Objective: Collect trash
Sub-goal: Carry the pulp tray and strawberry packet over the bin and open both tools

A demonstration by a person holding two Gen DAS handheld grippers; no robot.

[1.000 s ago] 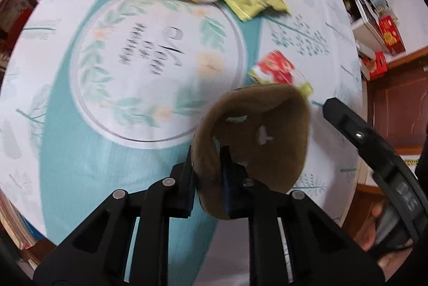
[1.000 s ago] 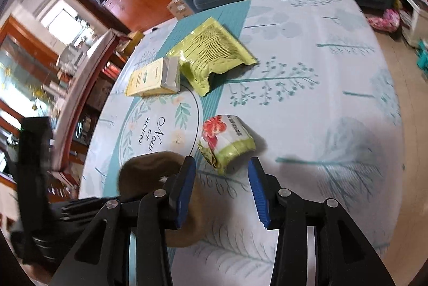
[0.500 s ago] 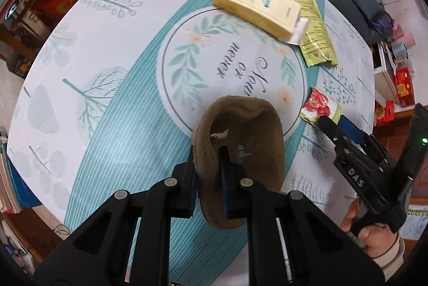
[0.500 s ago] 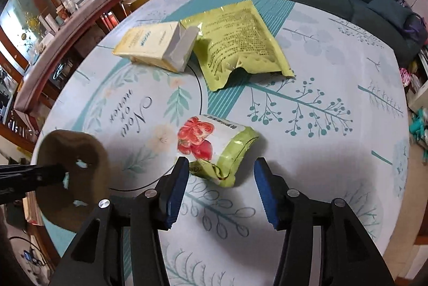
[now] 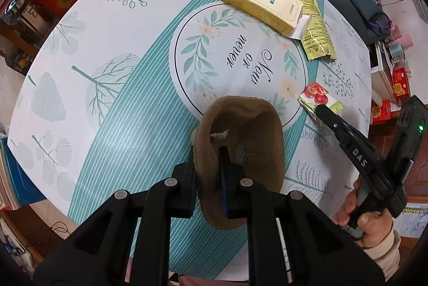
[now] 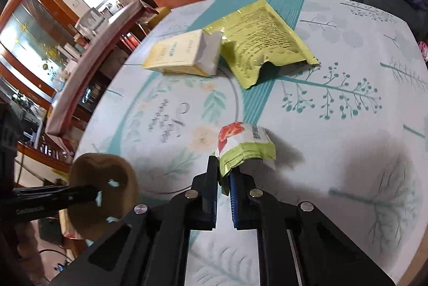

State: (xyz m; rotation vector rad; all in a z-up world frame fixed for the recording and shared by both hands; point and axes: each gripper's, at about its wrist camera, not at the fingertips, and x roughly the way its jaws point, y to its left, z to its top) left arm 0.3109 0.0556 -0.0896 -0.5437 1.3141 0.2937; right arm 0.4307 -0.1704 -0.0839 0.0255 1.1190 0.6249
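right tongs (image 6: 223,175): jaws just closed, now pinching the green edge of a small crumpled red-and-green snack wrapper (image 6: 244,144) lying on the table (image 6: 347,125)
left tongs (image 5: 206,165): clamped on the rim of a brown paper bag (image 5: 240,141), held open beside the wrapper
elsewhere on table: yellow cardboard box (image 5: 260,0), flat yellow-green foil pouch (image 5: 318,31), touching each other

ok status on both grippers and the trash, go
Left gripper shut on brown bag rim. Right gripper jaws just closed, shut on red-green snack wrapper. Yellow box, green pouch not yet collected. Nothing in the way.
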